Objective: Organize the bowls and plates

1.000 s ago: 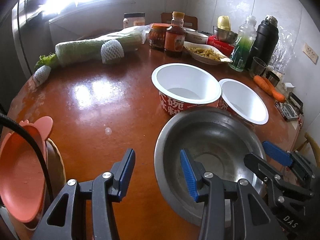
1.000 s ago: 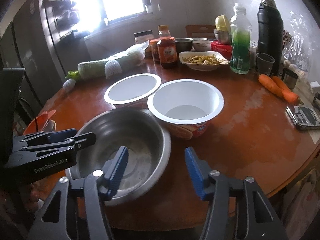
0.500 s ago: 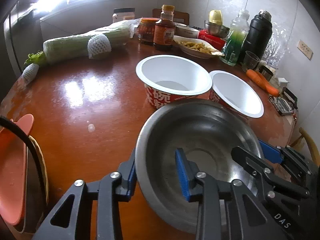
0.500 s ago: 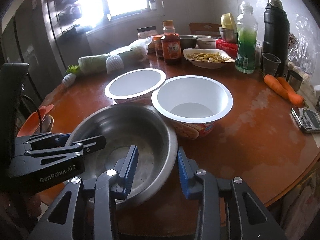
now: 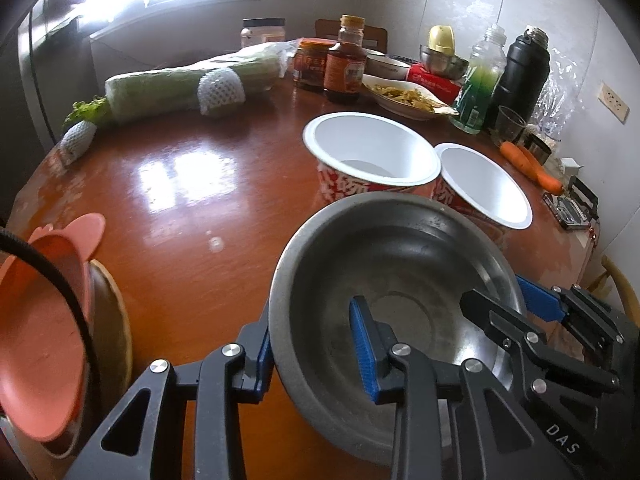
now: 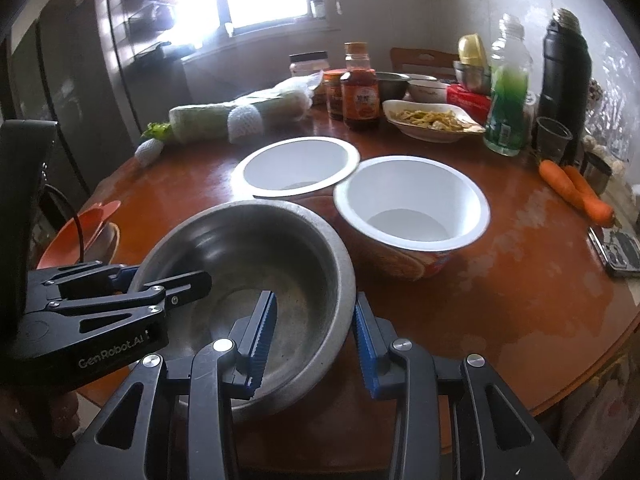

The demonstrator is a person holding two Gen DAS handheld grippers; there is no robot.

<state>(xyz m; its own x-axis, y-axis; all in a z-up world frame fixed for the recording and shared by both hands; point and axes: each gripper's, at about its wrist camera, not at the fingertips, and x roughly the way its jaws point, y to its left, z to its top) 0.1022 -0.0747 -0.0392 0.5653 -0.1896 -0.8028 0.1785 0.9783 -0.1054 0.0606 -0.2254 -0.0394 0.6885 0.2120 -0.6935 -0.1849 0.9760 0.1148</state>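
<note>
Your two cameras look down, close, from opposite sides. Both see the round grey metal bowl (image 5: 396, 280) (image 6: 256, 264) on your shiny brown table (image 5: 180, 208) (image 6: 520, 280).

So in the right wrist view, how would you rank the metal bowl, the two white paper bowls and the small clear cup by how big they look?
1. metal bowl, though it is nearest the camera.
2. The two white paper bowls: nearer paper bowl and farther paper bowl seem alike; nearness makes ranking unsure.
3. clear cup, plainly smallest.
</note>
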